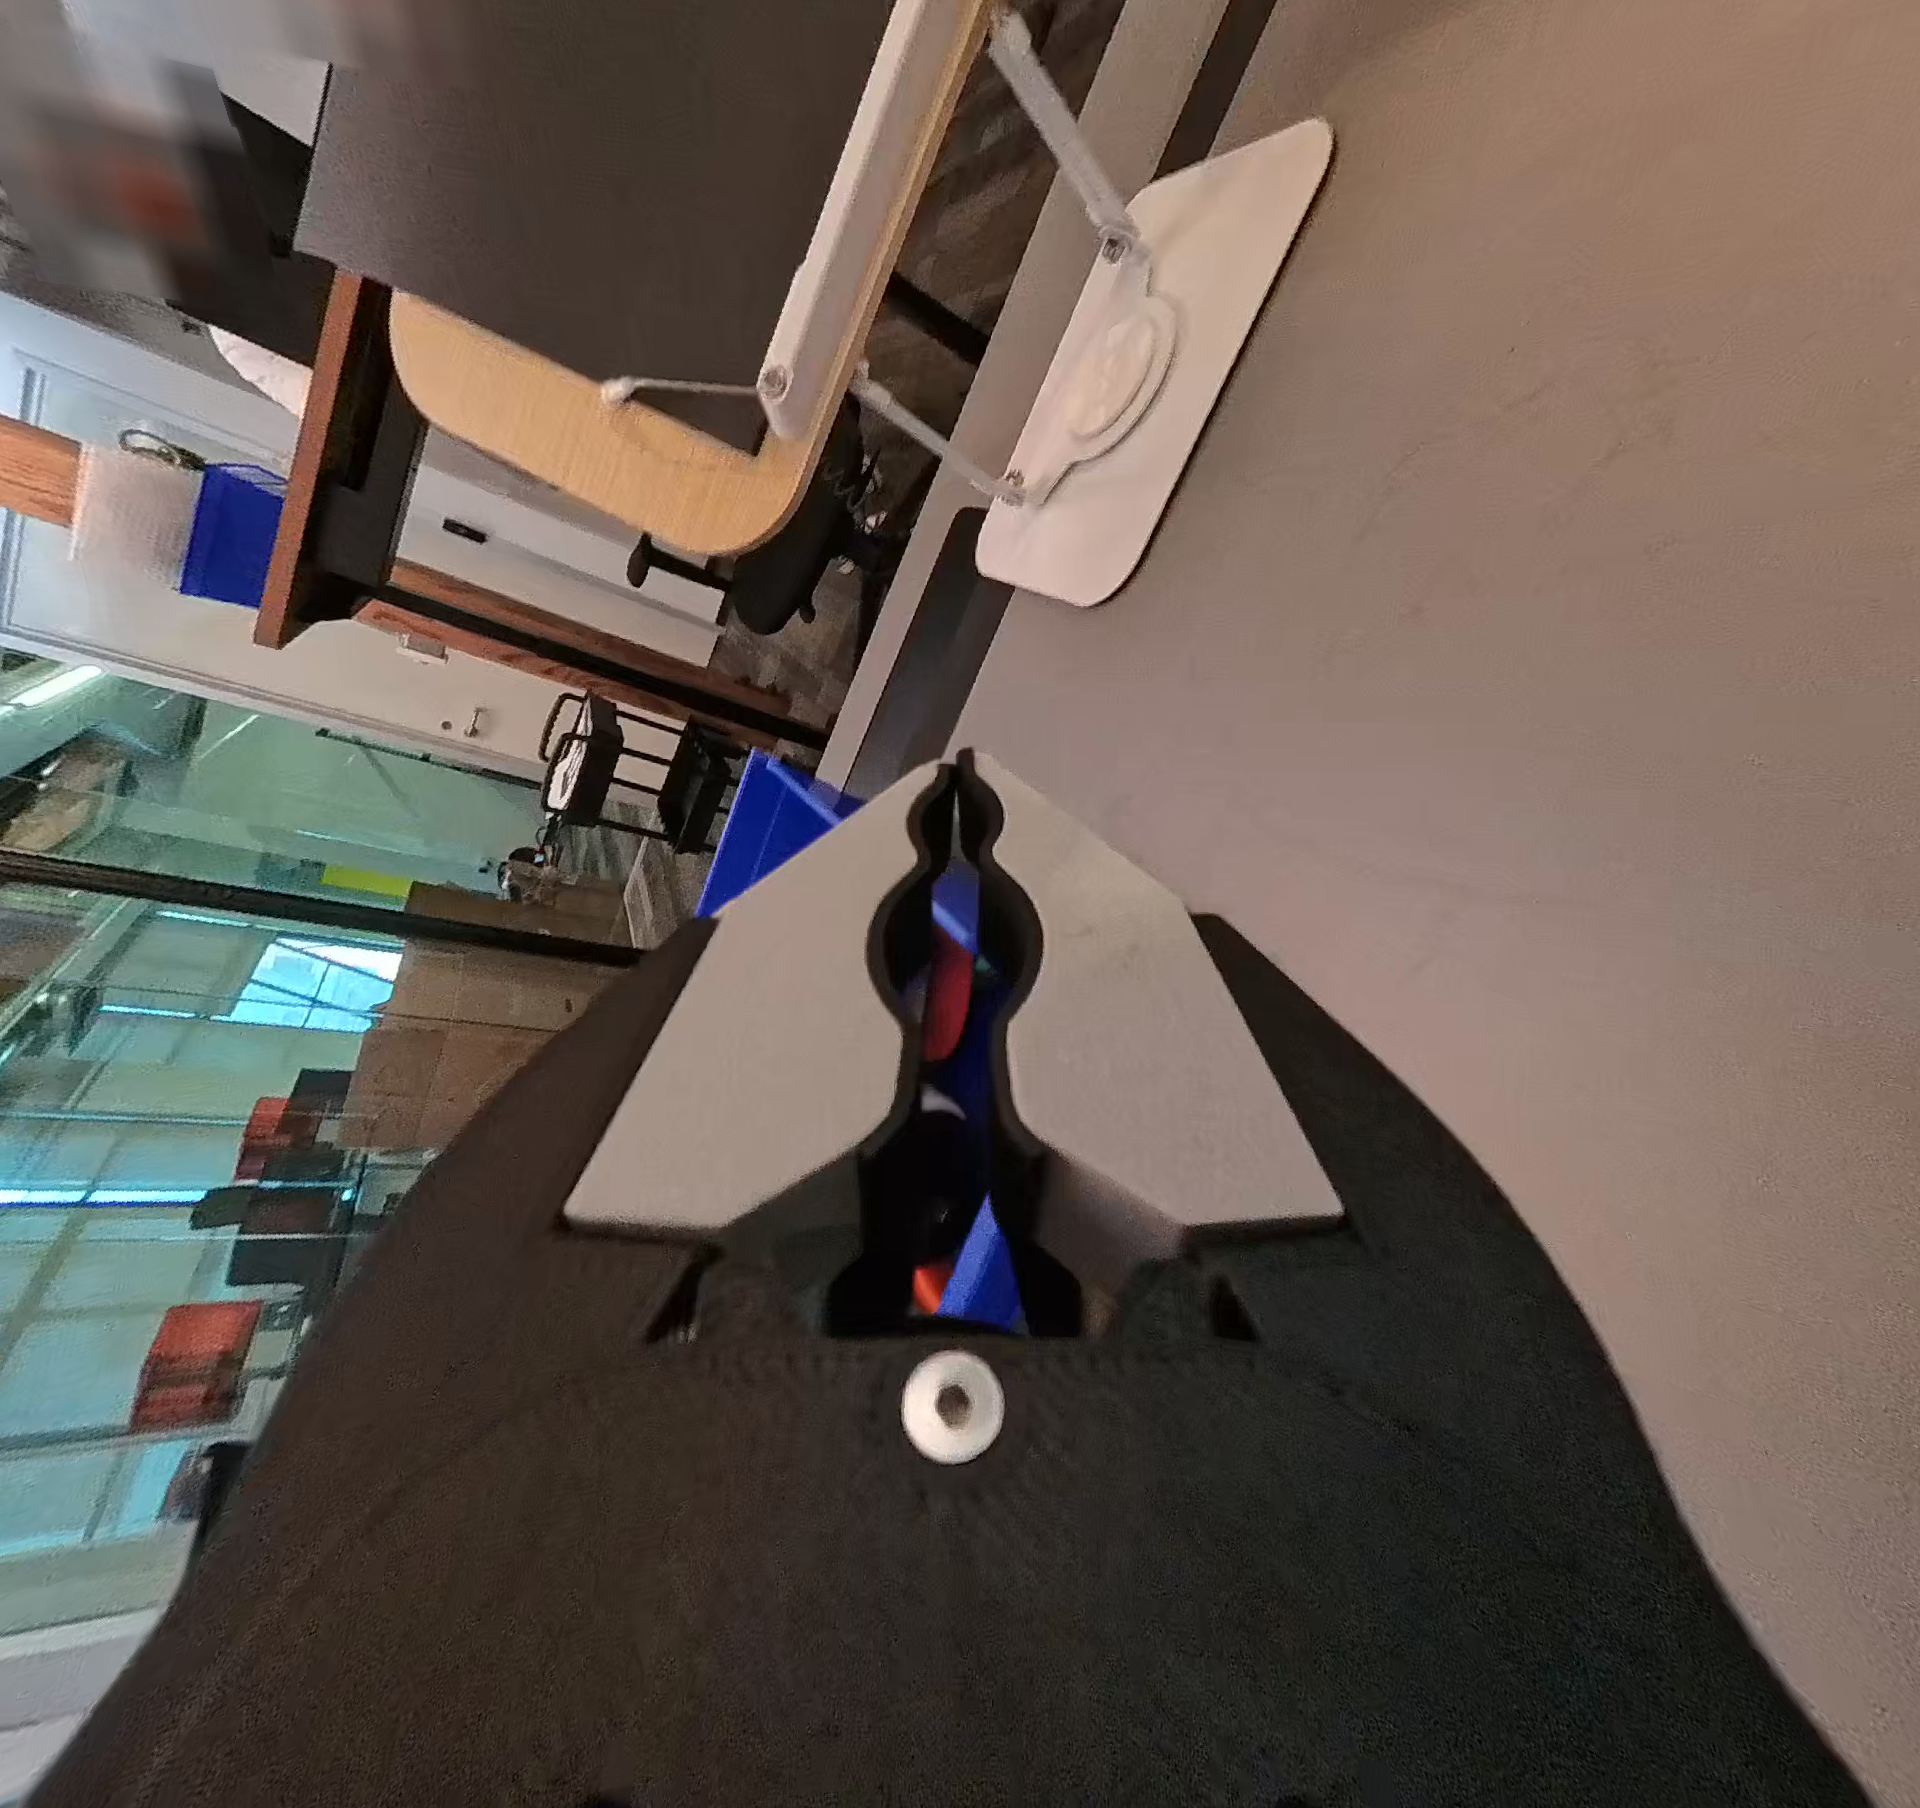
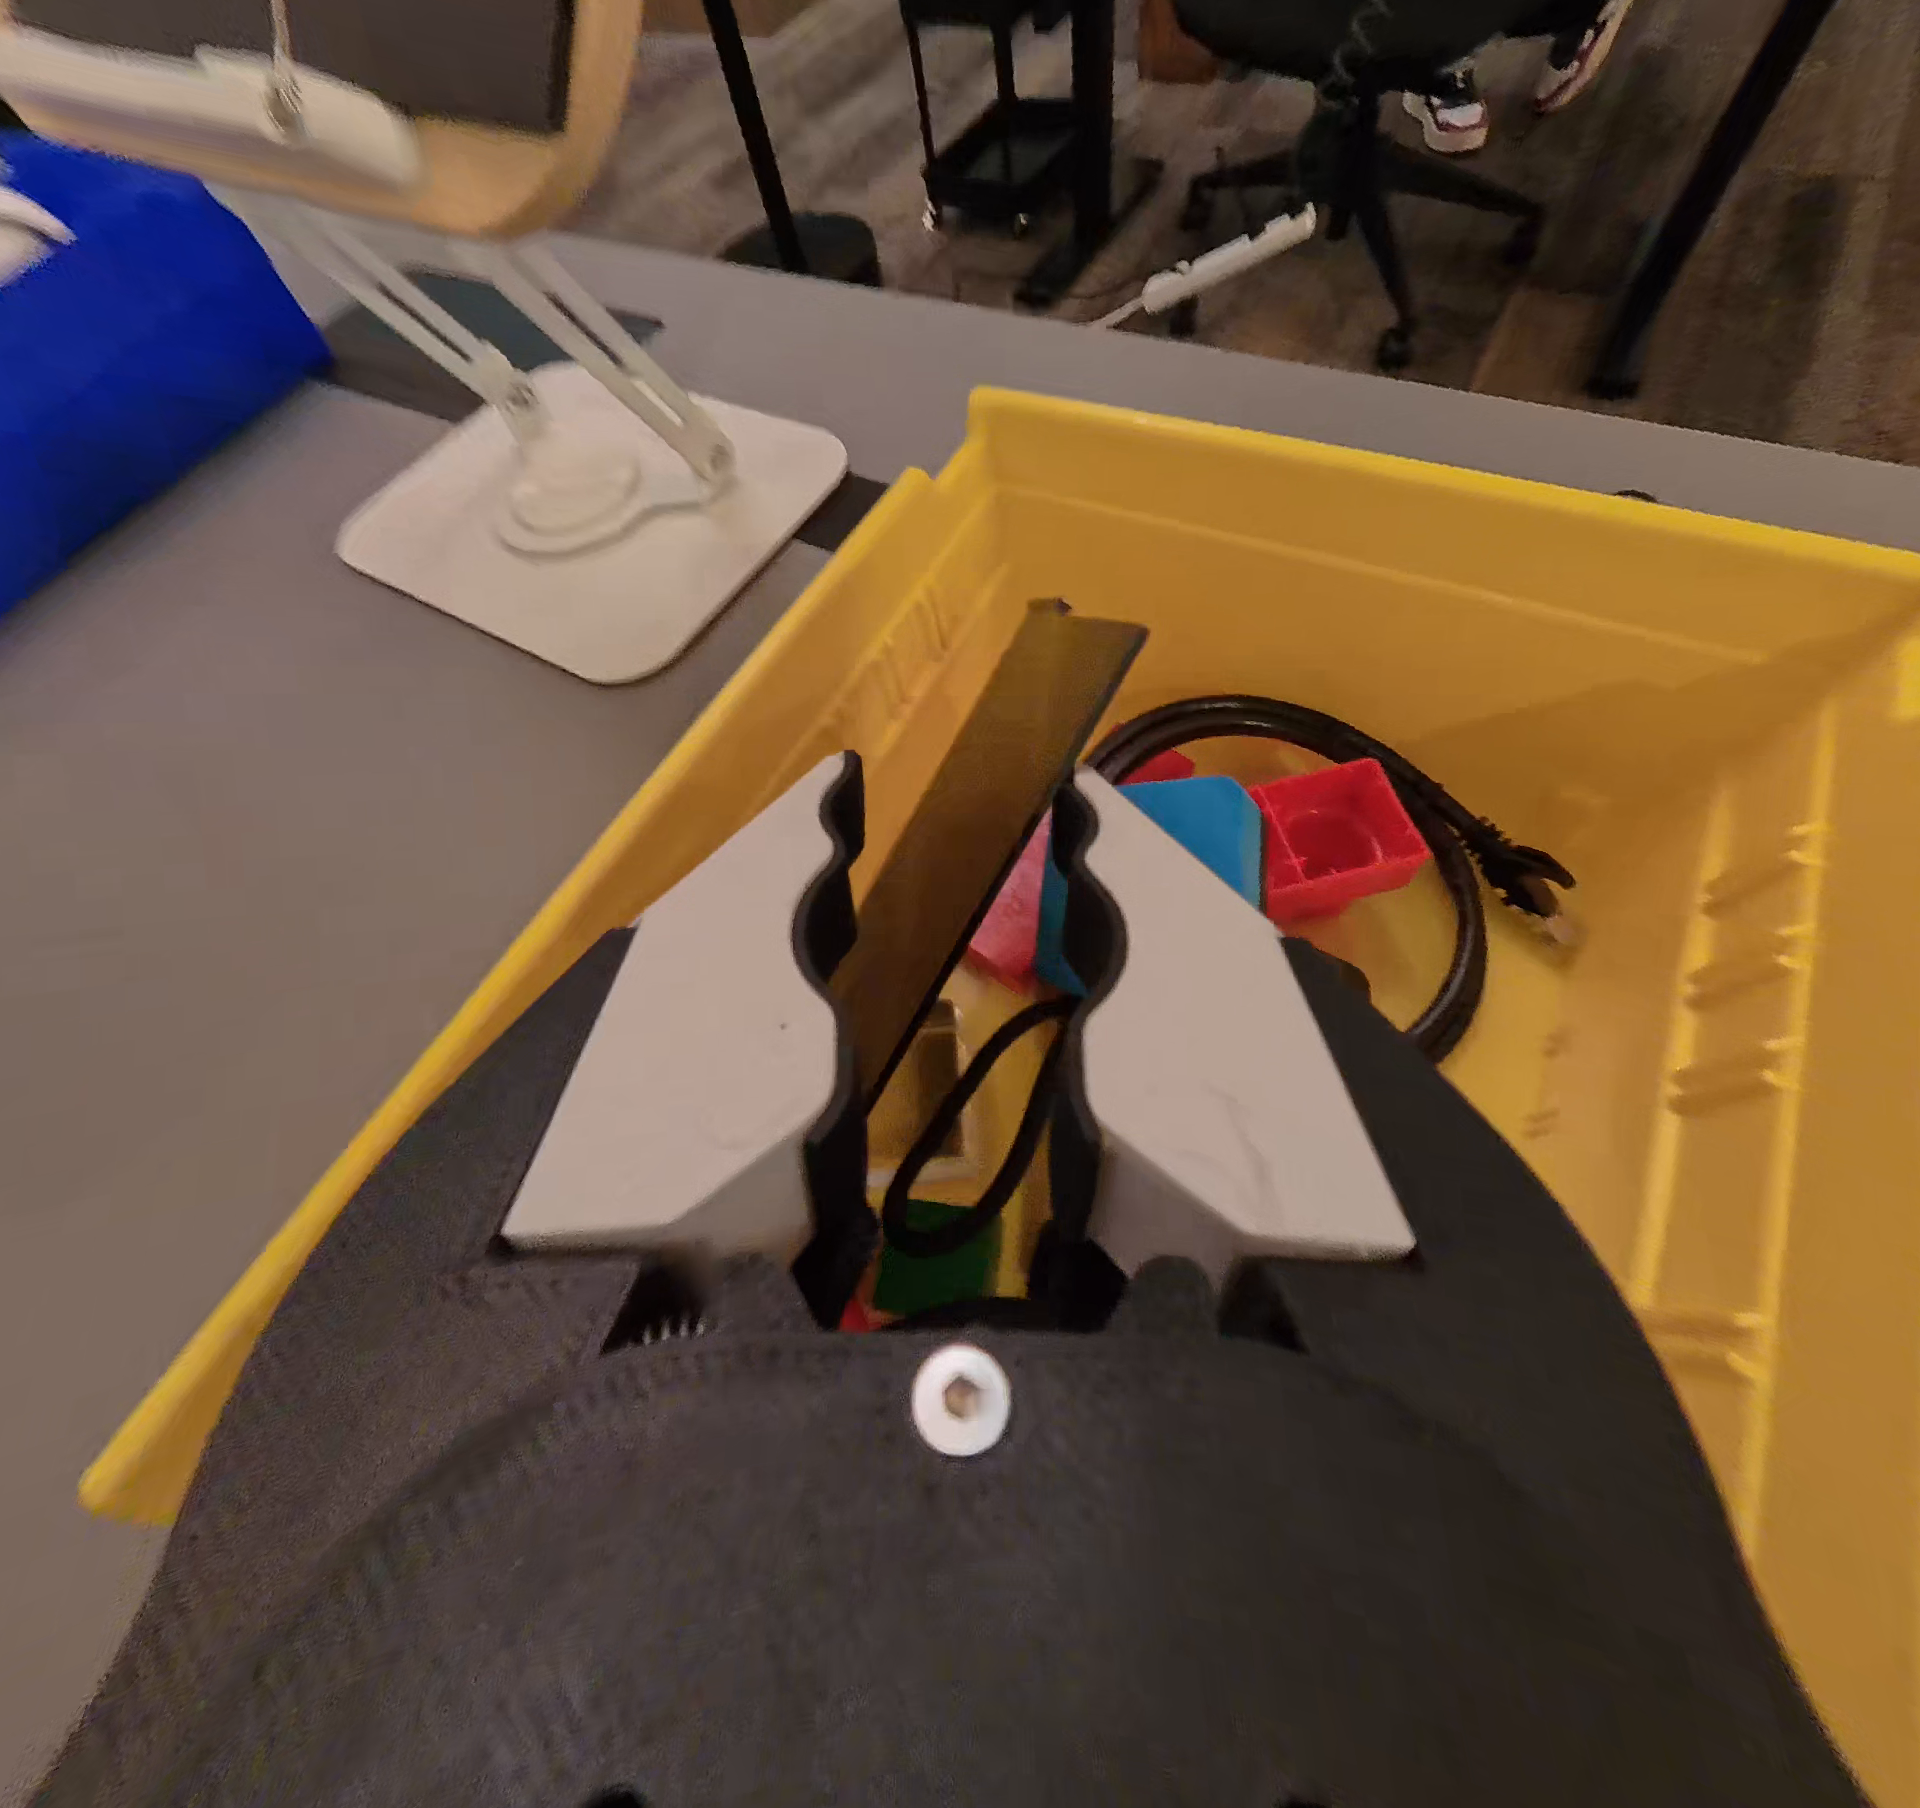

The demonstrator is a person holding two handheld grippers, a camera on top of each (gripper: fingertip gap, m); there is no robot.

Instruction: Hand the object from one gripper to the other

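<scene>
right gripper fingers clamped on a dark strip above the yellow bin, inside its rim; left gripper fingers together, empty

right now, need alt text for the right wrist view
The right gripper holds a flat dark strip tilted over a yellow bin of coloured blocks and a black cable. A white stand sits on the grey table.

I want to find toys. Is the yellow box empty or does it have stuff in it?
It has stuff in it. Inside the yellow box lie a red block, a blue block and a coiled black cable.
</scene>
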